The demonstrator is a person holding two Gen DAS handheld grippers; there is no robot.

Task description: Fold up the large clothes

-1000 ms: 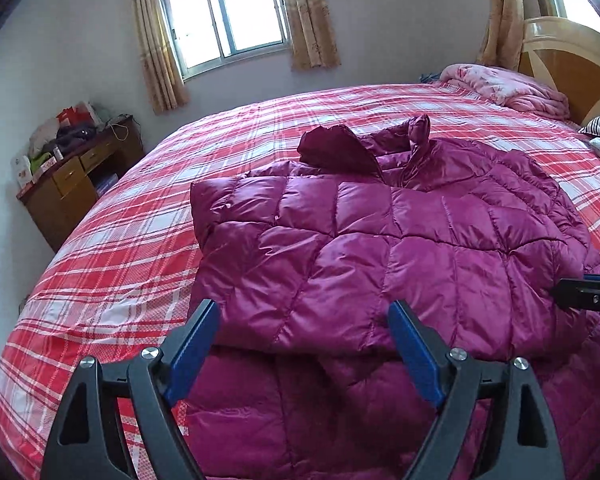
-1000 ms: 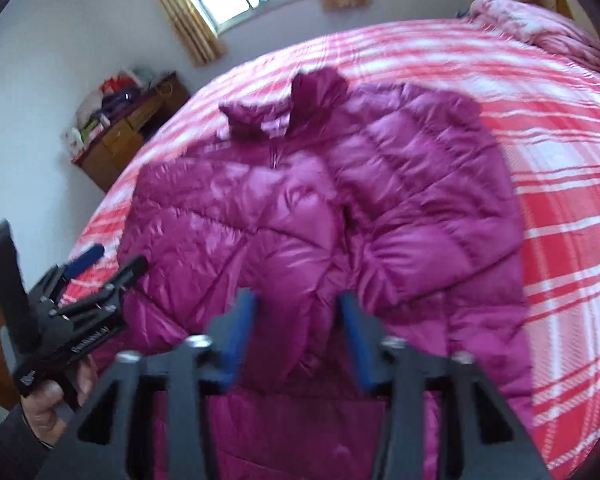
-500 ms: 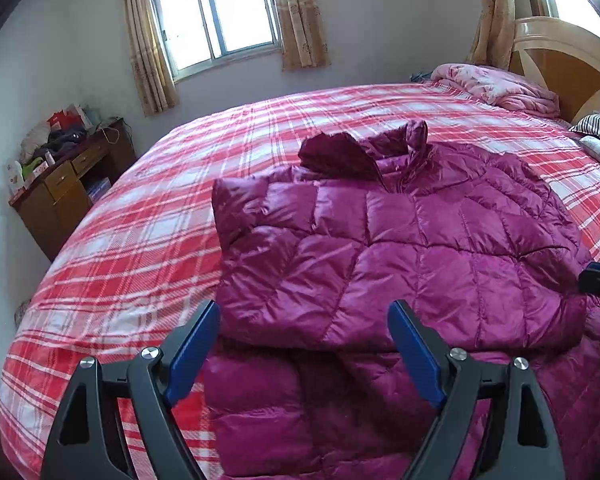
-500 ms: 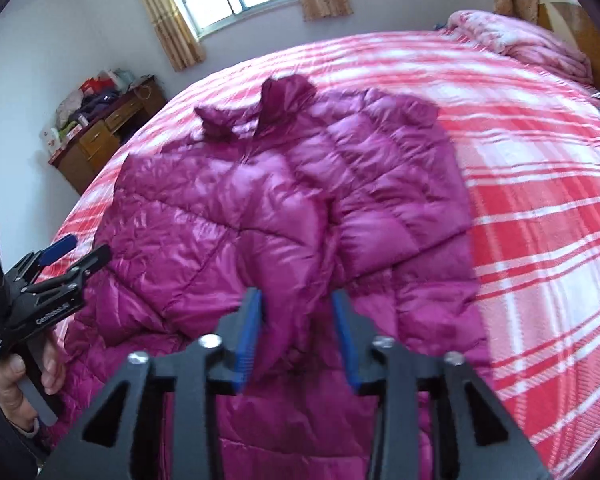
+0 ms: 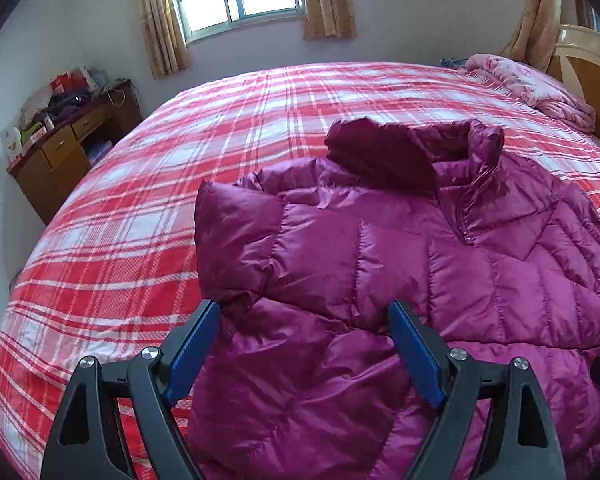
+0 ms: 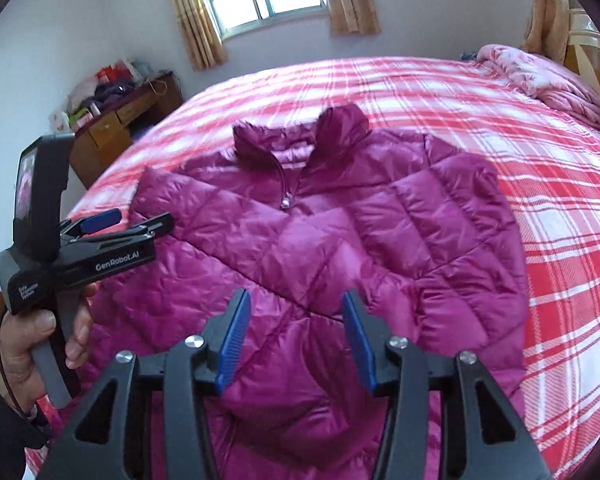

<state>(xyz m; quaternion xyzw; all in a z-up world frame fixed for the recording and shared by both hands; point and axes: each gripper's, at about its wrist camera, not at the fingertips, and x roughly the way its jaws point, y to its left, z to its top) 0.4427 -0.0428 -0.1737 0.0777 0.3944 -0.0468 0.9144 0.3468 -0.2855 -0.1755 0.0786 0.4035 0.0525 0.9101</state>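
Observation:
A magenta quilted puffer jacket (image 5: 380,248) lies front up on the red plaid bed cover (image 5: 160,184), collar (image 5: 380,152) toward the window. One sleeve (image 5: 236,240) is folded over its front. My left gripper (image 5: 304,312) hovers wide open above the jacket's lower left part, with nothing pinched. In the right wrist view the jacket (image 6: 340,232) fills the middle. My right gripper (image 6: 296,298) hangs over its lower front with its jaws opening; the fabric lies below them and the pads do not press on it. A hand (image 6: 28,344) holds the left gripper (image 6: 144,218) at the jacket's left edge.
A wooden dresser (image 5: 60,152) piled with clutter stands against the left wall. A pink blanket (image 5: 540,88) is bunched by the headboard (image 5: 588,64) at the far right. Plaid cover surrounds the jacket on the left and far sides.
The right jaws have widened and the fold of fabric that stood between them has dropped flat. The left gripper has shifted toward the jacket's left edge, still wide open.

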